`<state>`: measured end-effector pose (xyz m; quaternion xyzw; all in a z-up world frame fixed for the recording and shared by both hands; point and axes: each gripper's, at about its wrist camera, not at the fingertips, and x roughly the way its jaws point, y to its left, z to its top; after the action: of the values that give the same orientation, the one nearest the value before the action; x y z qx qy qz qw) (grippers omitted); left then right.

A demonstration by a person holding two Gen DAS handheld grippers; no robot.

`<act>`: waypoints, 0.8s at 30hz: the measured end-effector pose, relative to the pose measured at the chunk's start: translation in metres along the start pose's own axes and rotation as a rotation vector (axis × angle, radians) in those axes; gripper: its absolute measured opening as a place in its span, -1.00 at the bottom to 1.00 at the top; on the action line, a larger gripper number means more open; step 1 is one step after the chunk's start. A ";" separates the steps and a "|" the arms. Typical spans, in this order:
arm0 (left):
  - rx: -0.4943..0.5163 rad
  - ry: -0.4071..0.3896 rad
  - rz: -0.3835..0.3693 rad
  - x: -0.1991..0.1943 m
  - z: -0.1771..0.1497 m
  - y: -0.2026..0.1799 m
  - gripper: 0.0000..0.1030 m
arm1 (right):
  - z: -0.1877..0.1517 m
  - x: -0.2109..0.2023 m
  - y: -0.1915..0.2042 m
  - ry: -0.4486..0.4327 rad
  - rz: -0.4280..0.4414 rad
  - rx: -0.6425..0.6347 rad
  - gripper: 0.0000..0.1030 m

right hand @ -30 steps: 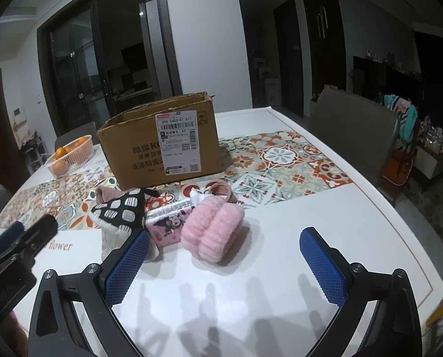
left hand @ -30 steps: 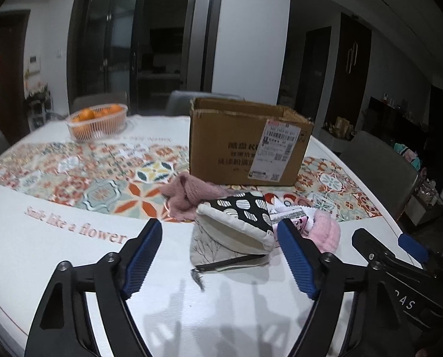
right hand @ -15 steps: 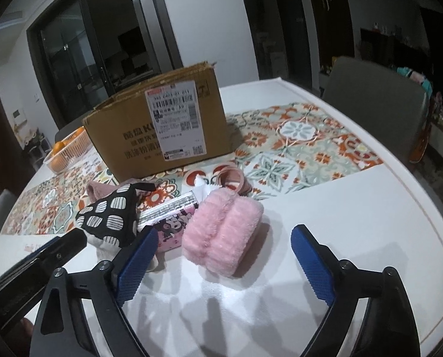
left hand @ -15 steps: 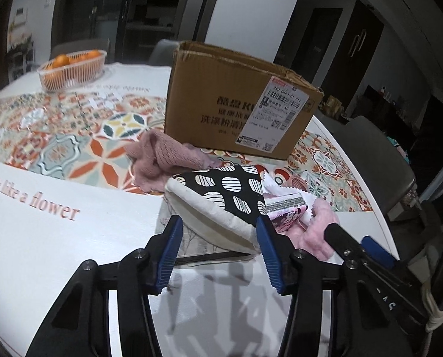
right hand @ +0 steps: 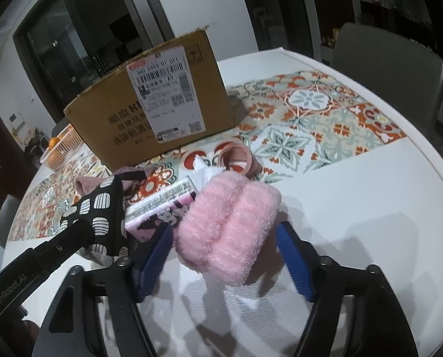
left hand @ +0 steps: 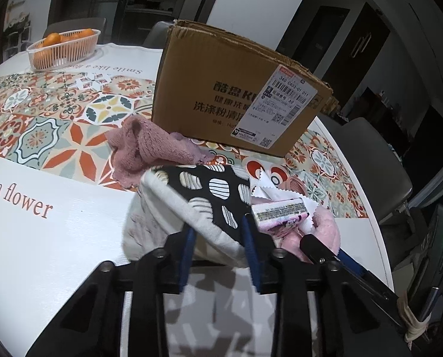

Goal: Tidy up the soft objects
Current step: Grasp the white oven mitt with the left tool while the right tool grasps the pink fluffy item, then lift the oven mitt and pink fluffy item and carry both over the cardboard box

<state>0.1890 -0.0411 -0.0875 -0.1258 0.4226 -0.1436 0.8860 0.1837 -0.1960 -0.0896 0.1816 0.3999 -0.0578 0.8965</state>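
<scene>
1 view alone shows the pink hair ties (right hand: 239, 160).

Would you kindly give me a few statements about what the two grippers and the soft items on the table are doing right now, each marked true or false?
1. The left gripper is closed on the black-and-white spotted oven mitt. True.
2. The right gripper has its fingers on either side of the fluffy pink item. True.
3. The dusty pink knitted cloth is inside the cardboard box. False: it lies on the tablecloth in front of the box.
4. The basket of oranges stands between the two grippers. False: it sits far back on the table.
</scene>
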 end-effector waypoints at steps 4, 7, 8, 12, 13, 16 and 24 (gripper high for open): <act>0.004 0.003 -0.005 0.002 -0.002 0.000 -0.66 | -0.001 0.002 -0.002 0.008 -0.001 0.000 0.00; 0.023 -0.015 0.001 -0.001 -0.003 -0.002 -0.74 | -0.001 -0.002 -0.002 -0.002 -0.009 -0.004 -0.15; 0.029 -0.022 0.004 -0.002 -0.003 -0.003 -0.76 | -0.001 -0.003 -0.002 -0.003 -0.012 -0.007 -0.18; 0.047 -0.050 0.007 -0.011 -0.003 -0.006 -0.78 | -0.002 -0.010 -0.003 -0.009 -0.017 -0.002 -0.24; 0.054 -0.061 0.012 -0.014 -0.003 -0.007 -0.78 | -0.002 -0.013 -0.003 -0.015 -0.019 -0.001 -0.25; 0.069 -0.097 0.023 -0.024 -0.004 -0.010 -0.78 | -0.002 -0.022 -0.003 -0.034 -0.029 -0.001 -0.25; 0.098 -0.169 0.002 -0.056 -0.007 -0.020 -0.78 | -0.004 -0.057 0.001 -0.100 -0.039 -0.021 -0.25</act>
<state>0.1471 -0.0406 -0.0448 -0.0936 0.3390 -0.1519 0.9237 0.1427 -0.1964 -0.0496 0.1611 0.3588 -0.0799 0.9159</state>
